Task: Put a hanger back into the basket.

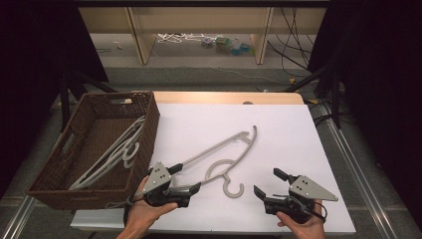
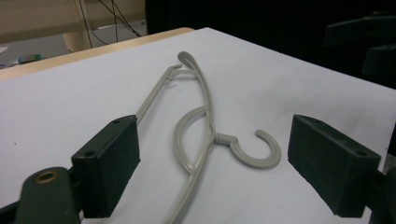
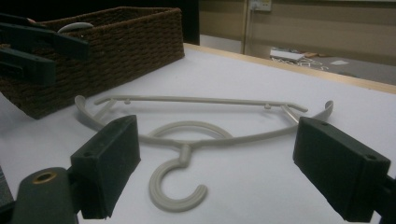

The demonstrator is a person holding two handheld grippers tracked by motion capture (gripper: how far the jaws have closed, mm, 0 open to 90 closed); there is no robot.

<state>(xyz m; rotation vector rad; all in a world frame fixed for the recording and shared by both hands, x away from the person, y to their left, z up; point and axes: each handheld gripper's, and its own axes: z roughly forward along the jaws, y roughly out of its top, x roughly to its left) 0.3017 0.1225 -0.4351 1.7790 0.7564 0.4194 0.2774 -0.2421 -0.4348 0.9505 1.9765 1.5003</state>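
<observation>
1. Grey hanger [image 1: 226, 159] lies flat on the desk [image 1: 288, 134], just right of the basket [image 1: 144, 107]
2. Left gripper [image 1: 188, 178] spread wide at the hanger's near arm; right gripper [image 1: 266, 184] spread, empty
3. Close squarely on the thin arm, lift level

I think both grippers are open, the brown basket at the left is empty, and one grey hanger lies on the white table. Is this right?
Not quite: the brown basket is not empty. The high view shows several grey hangers lying in it. The rest holds: left gripper and right gripper are open, and one grey hanger lies on the white table.
</observation>
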